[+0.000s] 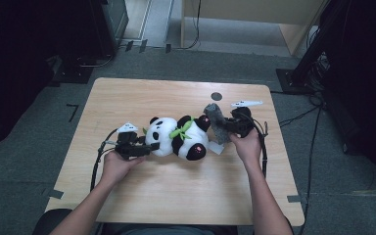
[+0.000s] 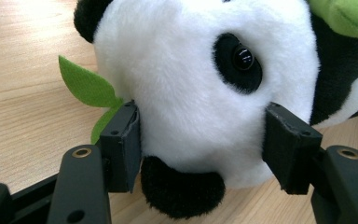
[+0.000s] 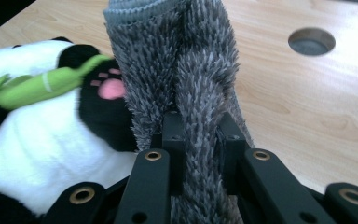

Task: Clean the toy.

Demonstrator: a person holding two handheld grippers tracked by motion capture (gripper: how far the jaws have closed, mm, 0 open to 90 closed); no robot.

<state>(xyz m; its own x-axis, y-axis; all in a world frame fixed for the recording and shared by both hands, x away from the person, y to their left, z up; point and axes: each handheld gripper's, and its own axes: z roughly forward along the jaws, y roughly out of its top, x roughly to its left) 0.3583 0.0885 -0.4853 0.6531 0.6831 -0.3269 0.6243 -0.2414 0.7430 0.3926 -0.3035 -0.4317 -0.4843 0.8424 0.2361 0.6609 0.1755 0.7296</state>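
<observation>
A black-and-white panda plush [image 1: 176, 138] lies on its side in the middle of the wooden table [image 1: 176, 196], with a green bamboo sprig [image 1: 182, 129] on its chest. My left gripper [image 1: 149, 147] is shut on the panda's head [image 2: 191, 70], and both pads [image 2: 121, 144] press into the white fur. A green leaf [image 2: 86, 86] sticks out beside the left pad. My right gripper [image 1: 225, 126] is shut on a grey shaggy cloth [image 1: 214, 117] at the panda's feet. In the right gripper view the cloth [image 3: 177, 56] stands pinched between the jaws [image 3: 200, 135], next to a black paw with a pink pad [image 3: 109, 88].
A round hole [image 1: 217, 96] is cut in the table behind the cloth, also seen as the hole [image 3: 311, 41] to the right of it. A white tag [image 1: 217, 148] lies by the panda's lower end. Cables [image 1: 98, 161] trail off both grippers. Dark equipment surrounds the table.
</observation>
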